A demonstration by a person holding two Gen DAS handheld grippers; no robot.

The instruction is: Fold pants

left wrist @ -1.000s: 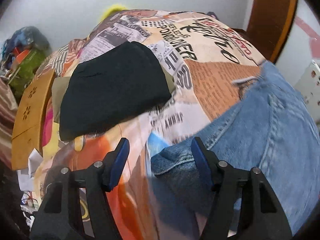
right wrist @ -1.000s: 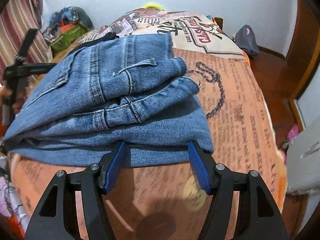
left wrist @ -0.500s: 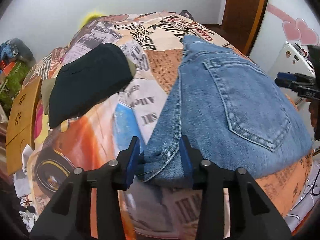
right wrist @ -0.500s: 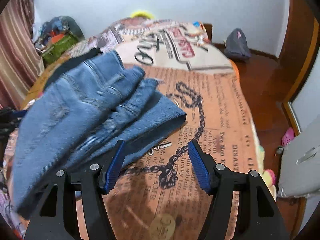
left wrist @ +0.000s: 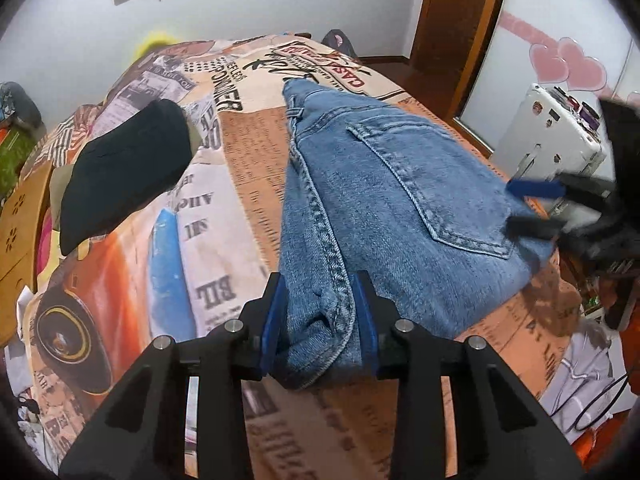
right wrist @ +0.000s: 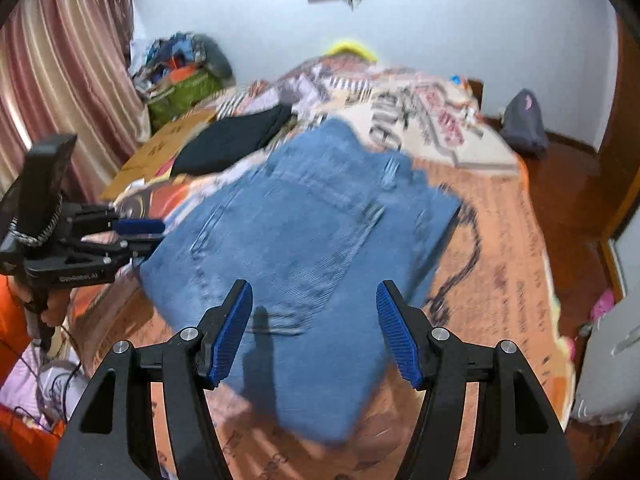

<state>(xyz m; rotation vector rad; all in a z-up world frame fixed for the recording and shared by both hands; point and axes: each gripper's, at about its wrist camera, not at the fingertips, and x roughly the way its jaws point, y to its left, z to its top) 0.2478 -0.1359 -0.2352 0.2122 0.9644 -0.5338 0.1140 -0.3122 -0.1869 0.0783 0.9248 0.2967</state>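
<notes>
The folded jeans are lying mid-frame on the printed bedspread, long axis running from bottom centre toward the upper middle; the left hand-held gripper is pinching their near seam edge, jaws narrow; the right hand-held gripper is hovering wide and empty over the opposite edge; a black folded garment is sitting upper left.
</notes>
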